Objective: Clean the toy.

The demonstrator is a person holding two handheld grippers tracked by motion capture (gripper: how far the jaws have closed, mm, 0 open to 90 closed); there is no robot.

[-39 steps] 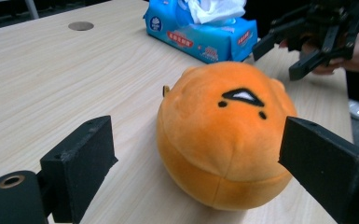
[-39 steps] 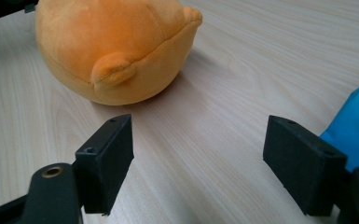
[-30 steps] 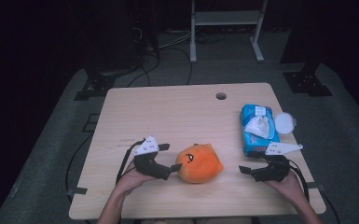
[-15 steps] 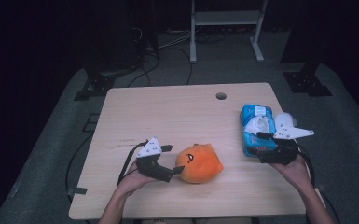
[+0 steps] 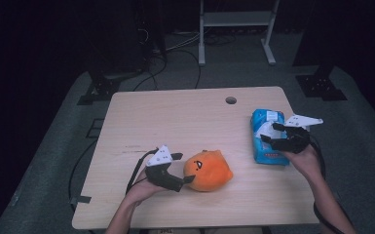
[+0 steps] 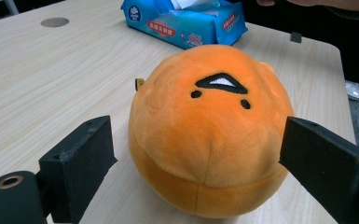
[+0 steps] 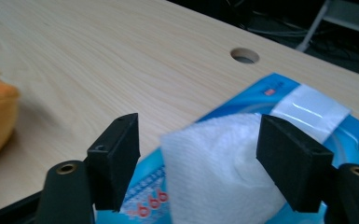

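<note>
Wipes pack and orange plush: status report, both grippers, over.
Left gripper open, jaws astride orange plush. Right gripper open over blue wipes pack, jaws flanking the white wipe sticking up. Nothing gripped. Nothing in the way.

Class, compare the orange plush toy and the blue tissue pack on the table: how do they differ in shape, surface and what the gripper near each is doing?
The orange plush toy is round and fuzzy with a stitched face; the blue tissue pack is flat, oblong, glossy and printed. The left gripper brackets the toy with open jaws; the right gripper straddles a white tissue sticking up from the pack, also open. Both rest on the wooden table, ungripped.
</note>
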